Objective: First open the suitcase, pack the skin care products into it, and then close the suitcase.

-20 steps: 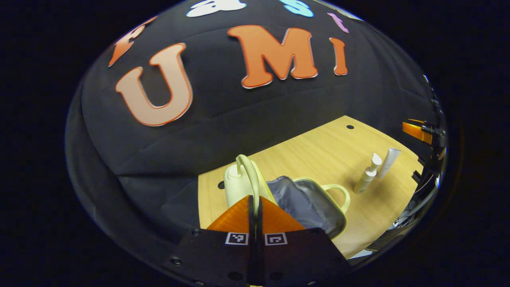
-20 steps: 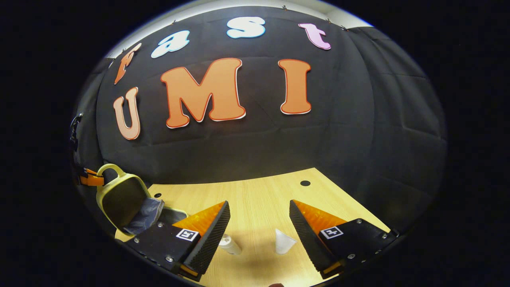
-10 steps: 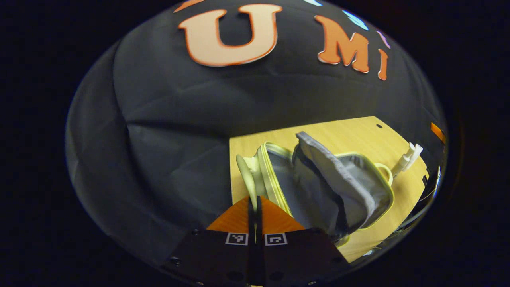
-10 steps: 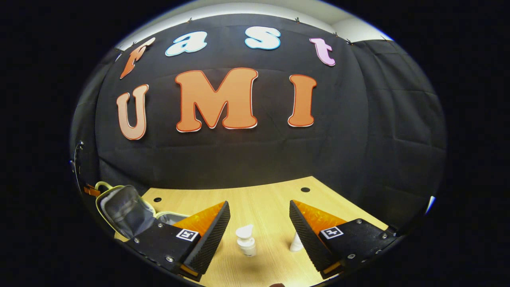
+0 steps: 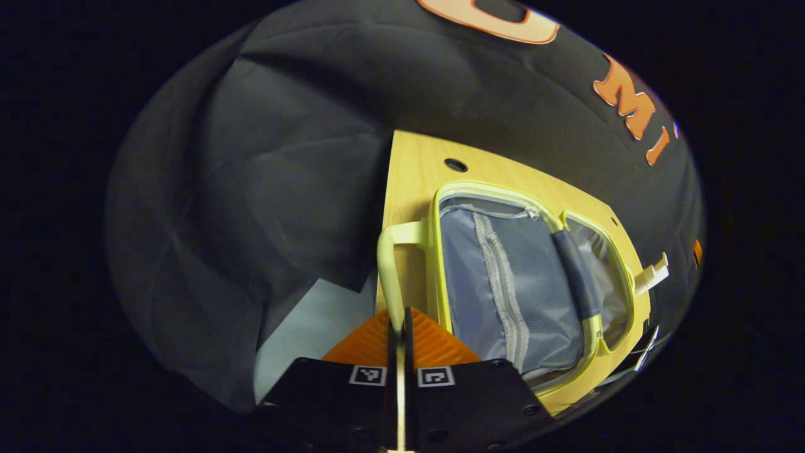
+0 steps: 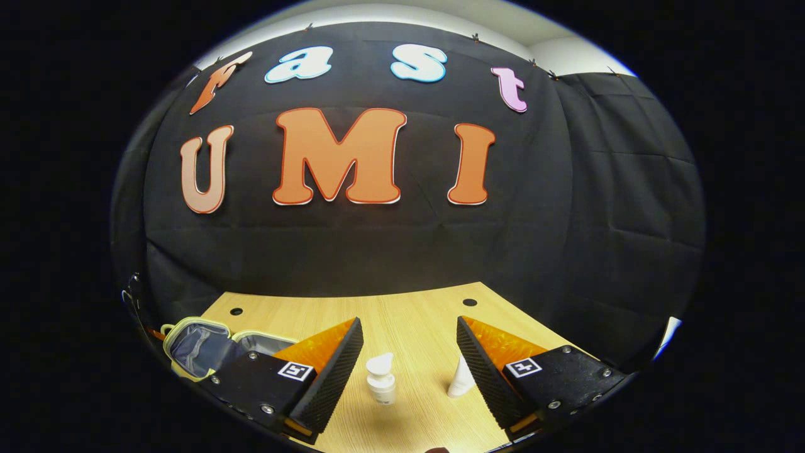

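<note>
The suitcase (image 5: 522, 277) now lies fully open and flat on the counter (image 5: 415, 182). One second ago its lid half stood upright; half a second ago it was partway down; it now rests level, grey lining and zip pocket facing up. My left gripper (image 5: 400, 327) has carried it there by the lid's pale handle (image 5: 390, 270), and my jaws remain closed on that handle, which runs down between them.

My right gripper (image 6: 409, 352) hangs with jaws wide apart, holding nothing, to the right of the suitcase. The pump bottle (image 6: 381, 377) stands upright on the counter between its jaws, nearer the left one. The white tube (image 6: 462, 377) stands just beside the right jaw. Both products have slid toward the centre of this view over the last second.

I judge the opening step complete. Packing comes next: release the handle, then close on the pump bottle and carry it left into the suitcase.
</note>
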A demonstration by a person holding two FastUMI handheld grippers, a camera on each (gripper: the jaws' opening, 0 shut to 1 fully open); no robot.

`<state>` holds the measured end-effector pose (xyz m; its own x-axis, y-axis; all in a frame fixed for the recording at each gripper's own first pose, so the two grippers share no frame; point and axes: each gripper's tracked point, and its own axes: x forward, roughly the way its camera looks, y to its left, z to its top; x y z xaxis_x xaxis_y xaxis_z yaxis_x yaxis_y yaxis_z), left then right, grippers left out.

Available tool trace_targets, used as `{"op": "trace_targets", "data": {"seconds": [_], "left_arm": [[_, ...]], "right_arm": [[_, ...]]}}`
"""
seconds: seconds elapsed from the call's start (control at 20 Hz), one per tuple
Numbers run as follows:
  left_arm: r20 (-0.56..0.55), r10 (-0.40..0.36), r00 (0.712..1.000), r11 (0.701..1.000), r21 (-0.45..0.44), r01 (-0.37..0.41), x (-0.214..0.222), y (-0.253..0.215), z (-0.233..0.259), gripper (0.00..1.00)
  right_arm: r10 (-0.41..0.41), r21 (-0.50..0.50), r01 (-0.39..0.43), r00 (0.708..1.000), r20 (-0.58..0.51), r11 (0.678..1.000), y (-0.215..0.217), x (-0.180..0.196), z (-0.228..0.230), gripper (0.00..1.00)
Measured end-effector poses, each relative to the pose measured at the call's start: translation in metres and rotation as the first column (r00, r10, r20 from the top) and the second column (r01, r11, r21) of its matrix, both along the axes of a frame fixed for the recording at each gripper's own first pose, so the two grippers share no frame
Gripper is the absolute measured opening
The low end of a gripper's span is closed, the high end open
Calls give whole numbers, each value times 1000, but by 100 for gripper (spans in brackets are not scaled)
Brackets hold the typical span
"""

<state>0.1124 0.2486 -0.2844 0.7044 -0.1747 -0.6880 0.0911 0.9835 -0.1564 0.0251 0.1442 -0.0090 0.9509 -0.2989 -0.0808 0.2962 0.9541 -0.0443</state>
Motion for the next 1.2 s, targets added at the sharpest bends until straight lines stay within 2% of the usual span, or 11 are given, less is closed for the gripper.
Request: {"op": "trace_targets", "data": {"seconds": [0.1,0.2,0.25,0.3,0.35,0.4,0.45,0.55,0.7,0.8,1.2], "left_arm": [[20,-7,1000,997,79,5,5,11,0,14],[11,12,1000,985,170,-13,4,23,1,34],[16,19,1000,983,183,-22,5,25,5,60],[30,48,998,976,211,-53,5,31,9,61],[56,68,996,971,225,-79,6,34,17,74],[94,83,992,966,236,-103,7,33,27,77],[130,92,987,963,239,-121,8,28,39,90],[193,110,975,952,261,-159,7,16,62,99],[319,118,940,942,263,-208,1,-25,125,99],[418,124,900,933,259,-249,-15,-63,175,99],[651,148,745,954,104,-281,-75,-280,310,96]], "right_arm": [[-1,3,1,1000,-11,1000,0,0,-5,95],[4,14,-4,1000,-13,1000,-1,1,-7,95],[9,23,-8,1000,-16,1000,-1,2,-9,95],[14,31,-13,1000,-17,999,-2,2,-10,95],[18,33,-17,1000,-17,999,-4,2,-10,95],[18,31,-17,1000,-17,999,-8,2,-8,95],[17,30,-17,1000,-22,999,-14,2,-8,95],[23,33,-22,999,-29,999,-25,3,-7,95],[43,32,-42,998,-41,999,-45,7,-1,95],[61,31,-59,997,-43,998,-61,12,3,95],[184,14,-183,980,-70,983,-121,36,-4,95]]}}
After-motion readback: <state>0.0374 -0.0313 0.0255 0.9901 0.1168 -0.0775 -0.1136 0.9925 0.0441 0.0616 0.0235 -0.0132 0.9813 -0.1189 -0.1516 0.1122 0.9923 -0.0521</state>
